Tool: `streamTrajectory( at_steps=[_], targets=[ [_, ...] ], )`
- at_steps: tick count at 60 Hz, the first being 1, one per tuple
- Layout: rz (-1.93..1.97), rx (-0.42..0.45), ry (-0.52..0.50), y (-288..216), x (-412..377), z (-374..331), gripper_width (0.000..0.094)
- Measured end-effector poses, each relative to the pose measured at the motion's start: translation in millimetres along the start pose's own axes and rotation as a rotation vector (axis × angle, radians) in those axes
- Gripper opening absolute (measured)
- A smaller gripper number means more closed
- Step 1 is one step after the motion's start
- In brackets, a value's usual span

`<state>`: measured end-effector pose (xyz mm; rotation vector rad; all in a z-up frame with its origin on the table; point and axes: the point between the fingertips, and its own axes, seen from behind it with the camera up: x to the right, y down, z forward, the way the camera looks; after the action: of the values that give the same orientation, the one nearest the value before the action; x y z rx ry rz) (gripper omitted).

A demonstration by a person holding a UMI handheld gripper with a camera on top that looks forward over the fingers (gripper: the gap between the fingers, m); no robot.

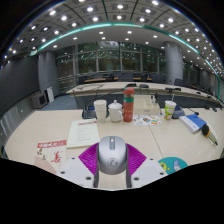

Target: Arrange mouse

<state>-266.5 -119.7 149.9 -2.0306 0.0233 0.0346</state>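
A grey computer mouse (112, 153) sits between the two fingers of my gripper (112, 160), above the light table (40, 130). The purple pads (91, 158) press against both of its sides, so the gripper is shut on the mouse. The mouse points away from me, its scroll wheel toward the far side.
Beyond the fingers stand a red bottle (128, 105), a white cup (100, 109), a small kettle (114, 112) and a paper cup (170, 108). A white paper (84, 133) and a red-printed sheet (50, 154) lie to the left. A round mouse mat (173, 163) lies to the right.
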Motion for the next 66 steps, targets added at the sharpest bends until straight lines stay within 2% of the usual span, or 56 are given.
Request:
streamTrajectory(
  at_steps=[6,11,20,24,31,38,40,44,50,53,66],
  targets=[
    [0.024,0.053,0.046,-32,59,-29,0.0365],
    [0.027,0.042,0.094,-27,116,-32,0.0365],
    [0.049,-0.068,0.119,39,197,-14,0.0364],
    [0.035,-0.133,0.128,78,219,-5,0.0364],
    [0.032,-0.197,0.116,133,237,10,0.0371],
    [0.037,-0.246,0.094,162,240,17,0.0444],
    [0.030,-0.227,0.086,160,240,17,0.0471],
    [0.022,-0.250,0.079,162,240,14,0.0534],
    [0.023,-0.252,0.051,157,234,3,0.0870],
    [0.016,-0.236,0.057,147,235,-8,0.0840],
    [-0.010,-0.149,0.093,95,225,-92,0.0855]
  ],
)
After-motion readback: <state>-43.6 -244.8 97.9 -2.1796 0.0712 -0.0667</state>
